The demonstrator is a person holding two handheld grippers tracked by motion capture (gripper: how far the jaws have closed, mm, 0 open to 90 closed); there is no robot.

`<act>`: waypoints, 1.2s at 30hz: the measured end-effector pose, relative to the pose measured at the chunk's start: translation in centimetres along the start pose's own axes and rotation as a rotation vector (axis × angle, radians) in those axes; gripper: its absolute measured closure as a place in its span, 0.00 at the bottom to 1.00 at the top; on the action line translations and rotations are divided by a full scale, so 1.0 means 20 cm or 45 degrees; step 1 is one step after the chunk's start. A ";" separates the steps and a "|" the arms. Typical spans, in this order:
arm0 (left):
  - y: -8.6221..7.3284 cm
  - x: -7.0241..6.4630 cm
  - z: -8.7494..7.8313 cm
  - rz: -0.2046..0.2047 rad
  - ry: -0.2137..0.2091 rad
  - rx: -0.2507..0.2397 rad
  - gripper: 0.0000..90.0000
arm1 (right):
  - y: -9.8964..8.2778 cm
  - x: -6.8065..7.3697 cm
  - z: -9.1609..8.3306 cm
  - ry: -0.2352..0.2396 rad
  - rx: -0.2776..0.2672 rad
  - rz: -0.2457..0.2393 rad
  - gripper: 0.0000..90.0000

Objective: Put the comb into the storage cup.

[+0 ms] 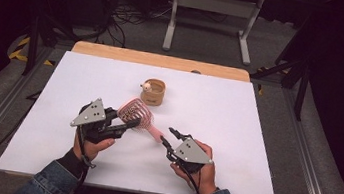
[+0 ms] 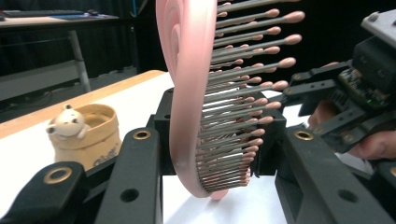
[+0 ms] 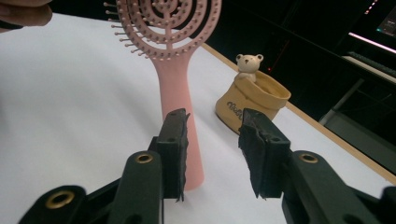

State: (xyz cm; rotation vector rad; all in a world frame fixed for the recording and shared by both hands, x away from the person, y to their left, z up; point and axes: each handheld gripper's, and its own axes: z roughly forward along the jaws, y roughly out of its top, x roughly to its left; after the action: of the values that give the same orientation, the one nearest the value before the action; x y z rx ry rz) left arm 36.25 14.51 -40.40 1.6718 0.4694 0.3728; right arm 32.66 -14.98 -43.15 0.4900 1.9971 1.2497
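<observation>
A pink hairbrush (image 1: 137,114) with a round slotted head sits at the middle of the white table (image 1: 255,138). My left gripper (image 1: 124,121) is shut on its head: in the left gripper view the brush (image 2: 187,93) stands on edge between the jaws, its back to one pad and its bristle tips to the other. My right gripper (image 1: 167,136) is open at the handle's end. In the right gripper view the handle (image 3: 180,116) runs down behind the left finger (image 3: 173,149), and the gap of the gripper (image 3: 212,135) holds nothing.
A tan cup with a small bear figure on its rim (image 1: 153,92) stands just beyond the brush, also seen as the cup (image 3: 252,100) and the cup (image 2: 88,135). The table's wooden far edge (image 1: 165,60) lies behind it. A desk frame (image 1: 211,11) stands past it.
</observation>
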 end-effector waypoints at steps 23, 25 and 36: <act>0.02 0.06 -0.07 0.009 0.077 -0.007 0.71 | -0.11 -0.16 -0.17 -0.100 -0.030 0.055 0.26; 0.03 0.06 -0.07 0.021 0.089 -0.006 0.71 | -0.13 -0.17 -0.19 -0.098 -0.035 0.059 0.24; 0.08 0.09 -0.12 0.042 0.121 -0.004 0.71 | -0.20 -0.21 -0.24 -0.125 -0.008 0.107 0.13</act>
State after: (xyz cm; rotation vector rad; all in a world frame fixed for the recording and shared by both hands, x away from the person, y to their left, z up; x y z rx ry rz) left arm 36.73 17.22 -38.45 1.6651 0.5117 0.4782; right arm 32.16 -22.53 -43.78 0.6256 1.9075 1.2576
